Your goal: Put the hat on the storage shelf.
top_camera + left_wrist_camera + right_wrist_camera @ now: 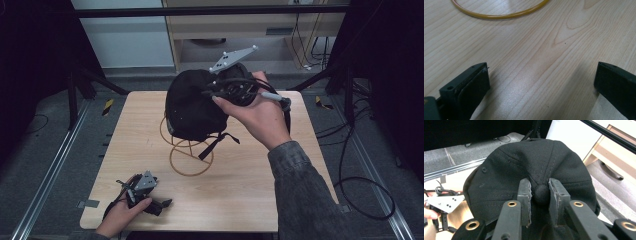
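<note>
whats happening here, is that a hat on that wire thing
Yes. A person holds a gripper in each hand at a wooden table. The right gripper is closed on the top button of a black cap, which sits over a yellow wire stand. The left gripper rests open near the table's front left corner, holding nothing.

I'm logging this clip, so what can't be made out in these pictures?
- High view: the top of the wire stand, hidden under the black cap.
- High view: the right hand-held gripper jaws, behind its body and the hand.
- Left hand-held gripper view: the stand's ring, cut off by the top edge.
</note>
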The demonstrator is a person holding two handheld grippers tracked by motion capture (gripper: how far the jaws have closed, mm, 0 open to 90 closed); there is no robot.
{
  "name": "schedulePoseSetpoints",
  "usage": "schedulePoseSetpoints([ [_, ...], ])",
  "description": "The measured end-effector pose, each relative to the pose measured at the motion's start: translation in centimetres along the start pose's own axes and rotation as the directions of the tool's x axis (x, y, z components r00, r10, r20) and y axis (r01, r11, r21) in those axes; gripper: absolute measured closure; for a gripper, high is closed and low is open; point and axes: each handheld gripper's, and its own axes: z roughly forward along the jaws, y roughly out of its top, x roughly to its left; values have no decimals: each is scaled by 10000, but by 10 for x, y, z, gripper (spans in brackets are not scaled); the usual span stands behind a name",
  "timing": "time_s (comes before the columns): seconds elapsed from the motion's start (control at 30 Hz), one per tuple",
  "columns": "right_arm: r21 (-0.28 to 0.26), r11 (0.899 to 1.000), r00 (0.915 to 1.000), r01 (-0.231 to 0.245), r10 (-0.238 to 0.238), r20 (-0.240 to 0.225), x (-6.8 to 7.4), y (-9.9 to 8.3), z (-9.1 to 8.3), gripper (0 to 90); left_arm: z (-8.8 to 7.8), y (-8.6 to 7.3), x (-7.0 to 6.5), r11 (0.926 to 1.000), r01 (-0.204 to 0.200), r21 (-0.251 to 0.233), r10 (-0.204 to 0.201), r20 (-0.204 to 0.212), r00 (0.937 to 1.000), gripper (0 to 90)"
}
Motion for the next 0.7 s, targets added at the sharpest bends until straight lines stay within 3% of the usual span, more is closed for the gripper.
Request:
schedulePoseSetpoints([
  [0.7, 476, 9989, 9994, 21, -5, -336, 5, 14, 43, 732, 0, 0, 0, 10000, 11, -11, -11, 13, 10000, 0],
])
